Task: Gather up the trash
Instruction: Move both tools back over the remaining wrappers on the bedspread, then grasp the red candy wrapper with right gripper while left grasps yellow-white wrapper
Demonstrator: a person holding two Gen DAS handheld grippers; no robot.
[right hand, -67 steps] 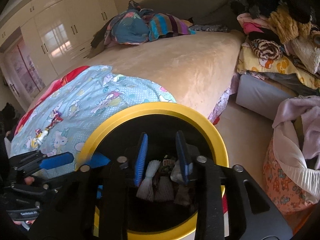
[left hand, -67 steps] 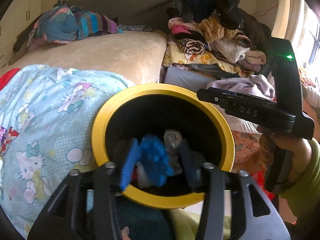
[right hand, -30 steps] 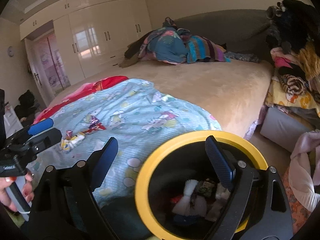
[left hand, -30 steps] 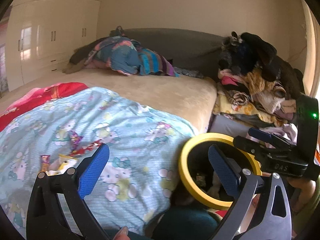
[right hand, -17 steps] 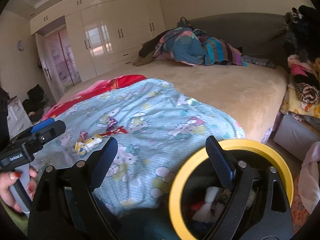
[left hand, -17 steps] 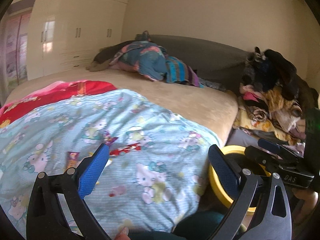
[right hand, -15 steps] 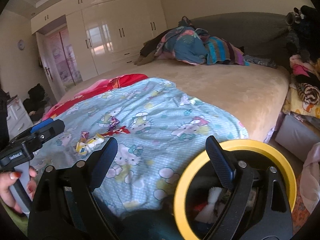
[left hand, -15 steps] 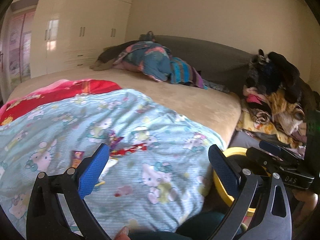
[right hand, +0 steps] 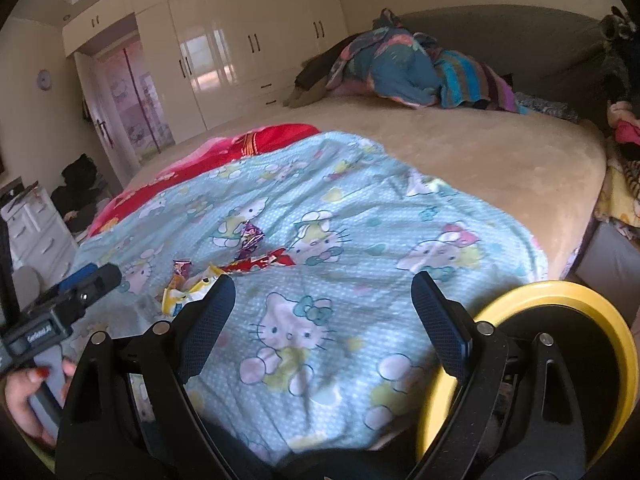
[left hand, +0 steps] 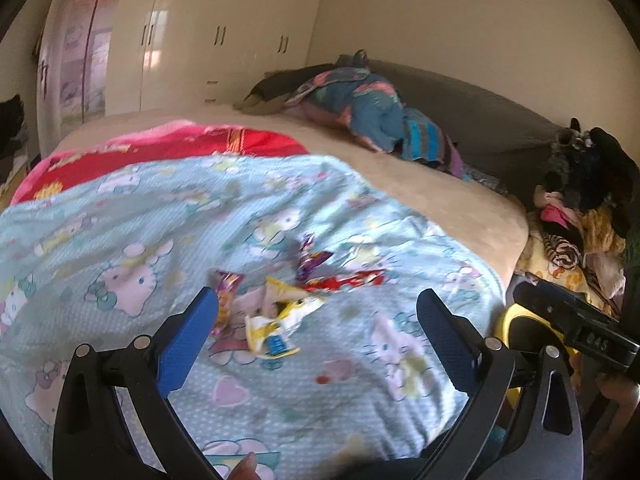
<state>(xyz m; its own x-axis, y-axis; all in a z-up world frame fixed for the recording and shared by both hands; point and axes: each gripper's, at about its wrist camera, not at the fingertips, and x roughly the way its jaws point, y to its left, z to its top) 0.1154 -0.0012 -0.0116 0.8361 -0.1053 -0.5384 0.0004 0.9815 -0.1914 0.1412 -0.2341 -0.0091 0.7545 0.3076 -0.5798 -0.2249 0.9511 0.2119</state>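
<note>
Several snack wrappers lie on the light blue cartoon-cat blanket (left hand: pixel 352 360): a yellow and white wrapper (left hand: pixel 276 320), a red one (left hand: pixel 344 280), a purple one (left hand: pixel 310 256) and a small orange one (left hand: pixel 226 284). My left gripper (left hand: pixel 316 324) hangs open just short of the yellow wrapper, nothing between its blue pads. My right gripper (right hand: pixel 320 304) is open and empty over the blanket, with the same wrappers (right hand: pixel 248 264) ahead and to its left. The yellow-rimmed black bin (right hand: pixel 560 308) stands at the bed's edge, lower right in the right wrist view; in the left wrist view the bin (left hand: pixel 508 324) shows at the right edge.
A beige bed (right hand: pixel 500 160) carries a red blanket (left hand: pixel 180 148) and a heap of colourful clothes (right hand: pixel 412 68) by the grey headboard. More clothes are piled at the right (left hand: pixel 580 220). White wardrobes (right hand: pixel 240 48) line the far wall. A hand (right hand: pixel 28 392) holds the left gripper's handle.
Both grippers swung left, away from the bin and toward the wrappers. The wrappers now sit closer and nearer the centre; the bin slid to the right edge. Both stayed open.
</note>
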